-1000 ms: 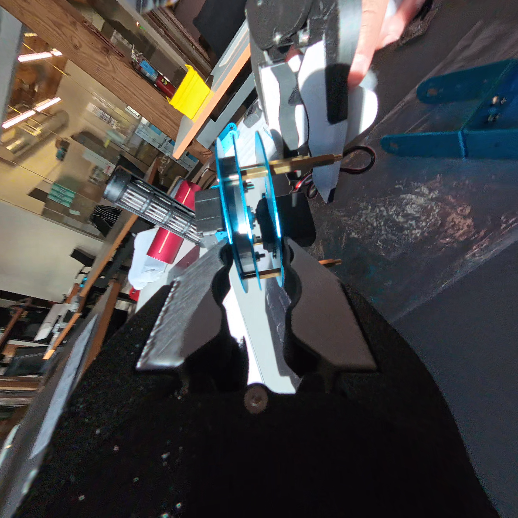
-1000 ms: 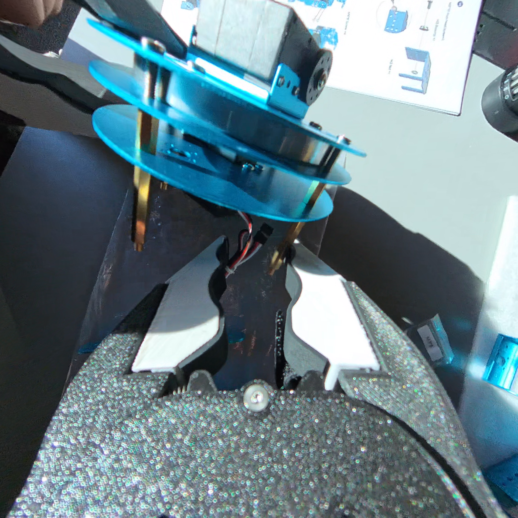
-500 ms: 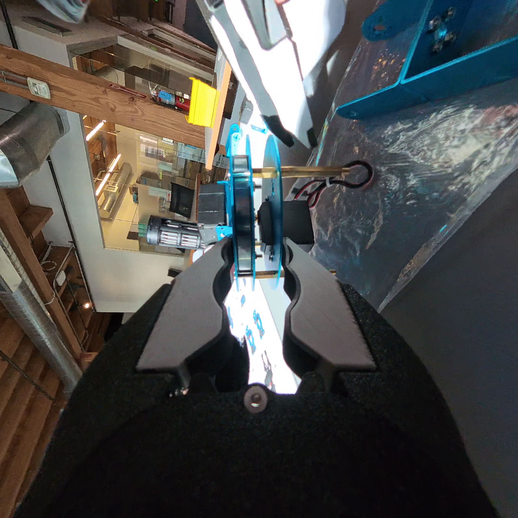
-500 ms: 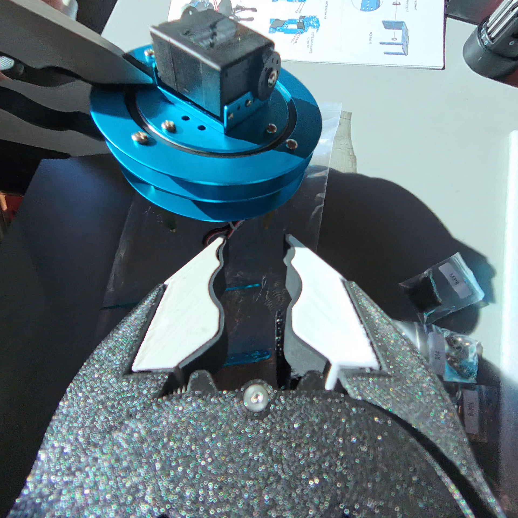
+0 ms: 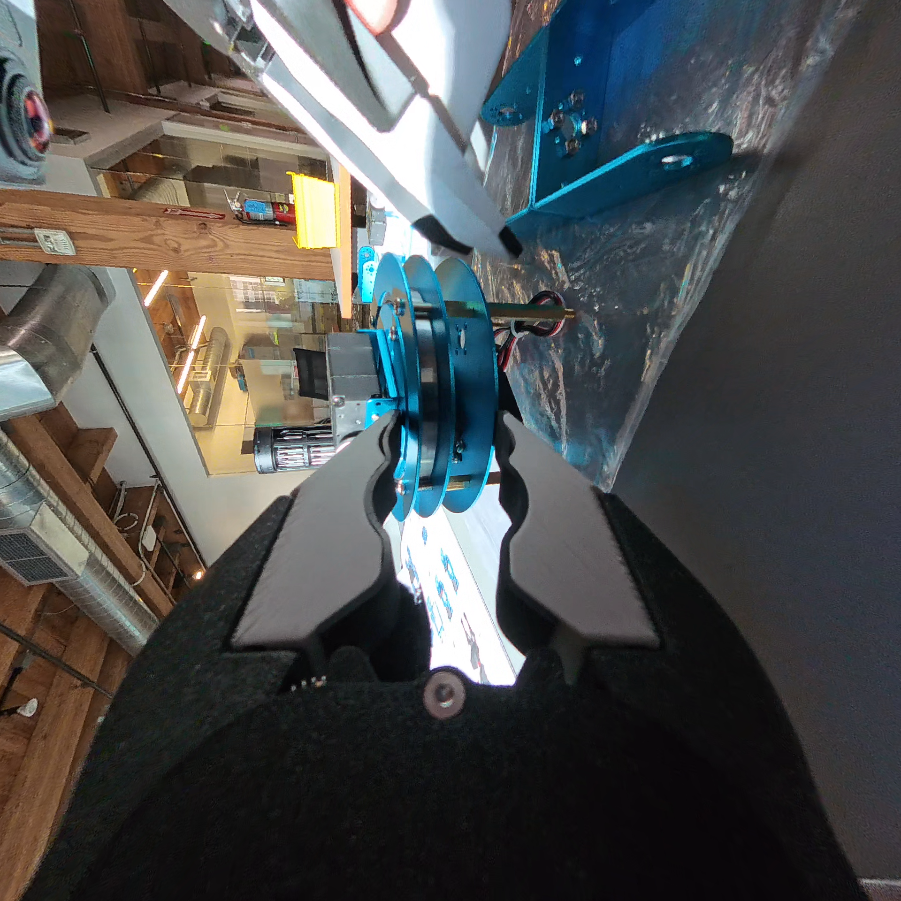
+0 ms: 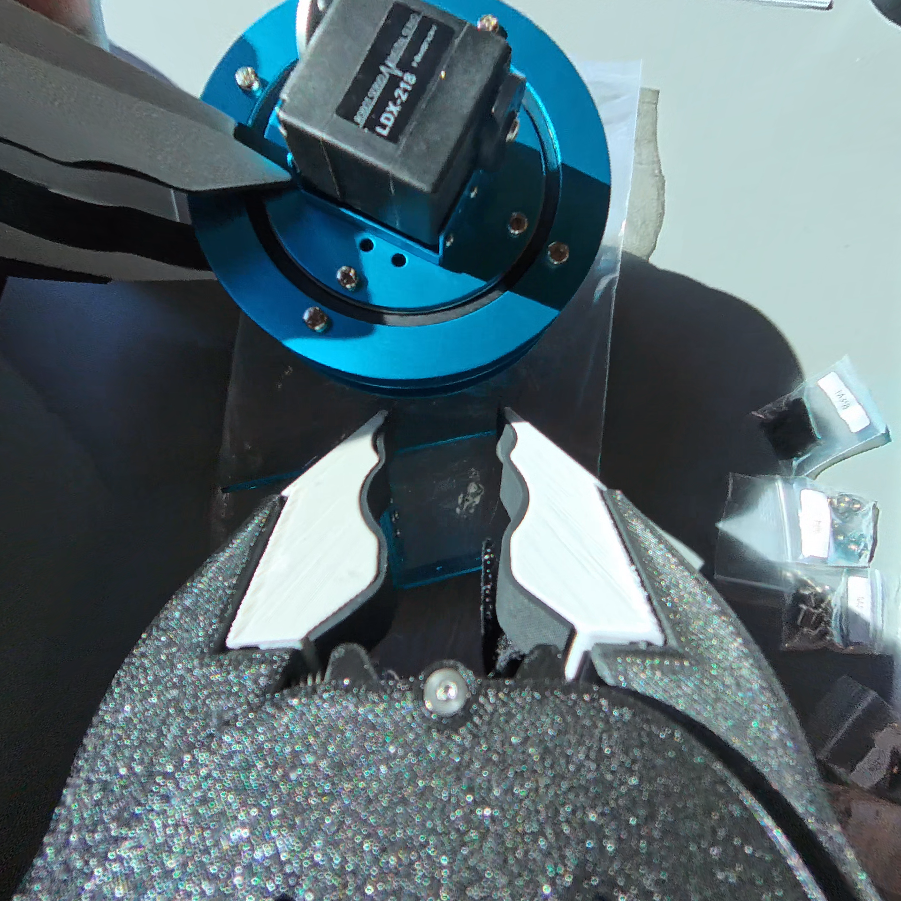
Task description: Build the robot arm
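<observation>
Your left gripper [image 5: 446, 429], with black fingers, is clamped across a blue disc assembly [image 5: 429, 385]: three round blue metal plates stacked on brass standoffs [image 5: 529, 312]. One finger presses the outer face of the top plate and the other presses the bottom plate, so the stack sits edge-on between them. A black servo motor [image 6: 390, 112] is bolted in a blue bracket on the top plate, and red, white and black wires [image 5: 517, 331] trail from the underside.

Compared with a second ago, you have rolled the assembly over. Then, the right wrist view looked up at its underside, with the standoffs and wires showing. Now that view looks almost straight down on the top plate and the servo's labelled face, and the stack sits lower and closer to the clear plastic bag [image 6: 604, 292] on the dark mat [image 6: 122, 439]. Whether the standoffs touch the bag cannot be told.

Your right gripper [image 6: 441, 421], with white fingers, is spread apart and holds nothing. It hovers just beside the near edge of the discs, its tips above a blue U-shaped bracket [image 5: 609, 146] that lies inside the bag.

To the right of the mat, several small bags of screws [image 6: 829, 531] lie on the pale table [image 6: 780, 122]. An illustrated instruction sheet [image 5: 448, 585] shows beyond the left gripper's fingers.
</observation>
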A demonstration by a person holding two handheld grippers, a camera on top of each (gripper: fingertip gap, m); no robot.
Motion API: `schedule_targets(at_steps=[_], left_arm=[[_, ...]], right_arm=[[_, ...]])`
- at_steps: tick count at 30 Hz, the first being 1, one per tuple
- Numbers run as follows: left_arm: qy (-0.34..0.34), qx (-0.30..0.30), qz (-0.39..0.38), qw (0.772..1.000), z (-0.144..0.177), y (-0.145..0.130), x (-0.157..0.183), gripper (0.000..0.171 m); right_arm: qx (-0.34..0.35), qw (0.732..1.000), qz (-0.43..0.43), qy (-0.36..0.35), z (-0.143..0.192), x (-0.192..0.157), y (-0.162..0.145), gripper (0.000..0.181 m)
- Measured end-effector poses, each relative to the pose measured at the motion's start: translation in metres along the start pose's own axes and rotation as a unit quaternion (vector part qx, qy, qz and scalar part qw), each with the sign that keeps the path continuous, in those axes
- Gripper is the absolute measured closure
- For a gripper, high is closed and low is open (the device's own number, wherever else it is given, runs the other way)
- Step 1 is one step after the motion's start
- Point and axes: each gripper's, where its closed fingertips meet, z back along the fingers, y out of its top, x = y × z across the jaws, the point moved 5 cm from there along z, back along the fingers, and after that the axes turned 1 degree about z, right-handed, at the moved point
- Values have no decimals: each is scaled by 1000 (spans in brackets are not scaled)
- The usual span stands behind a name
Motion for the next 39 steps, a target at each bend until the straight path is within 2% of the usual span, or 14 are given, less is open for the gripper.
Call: schedule_targets(at_steps=[3, 6, 8, 11, 13, 14, 17, 20, 22, 25, 27, 33, 36, 39], left_arm=[[2, 22, 40, 999, 10, -2, -3, 126], [-54, 82, 171, 980, 38, -16, -13, 112], [-131, 119, 297, 938, 56, -39, -22, 110], [-265, 139, 442, 846, 62, -75, -21, 99], [-294, 156, 496, 802, 54, -86, -18, 97], [-299, 172, 504, 792, 48, -86, -18, 97], [-303, 167, 498, 796, 13, -82, -17, 92], [-377, 151, 482, 777, -14, -74, -10, 89], [-419, 143, 465, 766, -22, -68, -7, 99], [-381, 118, 422, 814, -29, -68, -8, 104], [-356, 119, 413, 830, -23, -68, -8, 107], [-302, 114, 454, 830, -11, -80, -16, 114], [-305, 75, 461, 830, -23, -92, -5, 113], [-309, 92, 482, 815, -25, -94, -7, 113]], right_arm=[[-34, 999, 7, -38, 6, -3, -6, 131], [-34, 998, -21, -56, 24, -8, -7, 120], [-20, 996, -52, -71, 37, -13, -6, 109], [62, 988, -111, -83, 42, -30, 9, 99], [92, 978, -152, -106, 26, -38, 17, 82], [94, 976, -156, -119, 17, -41, 19, 76], [85, 972, -144, -163, -3, -40, 23, 68], [42, 977, -134, -163, -19, -34, 20, 70], [43, 981, -125, -140, -25, -35, 24, 76], [31, 985, -101, -138, -24, -27, 25, 79], [23, 990, -80, -113, -24, -25, 26, 79], [-34, 996, 39, -67, -33, -3, 42, 80], [-49, 998, 38, -24, -40, 7, 51, 81], [-45, 998, 44, -16, -42, 11, 53, 81]])
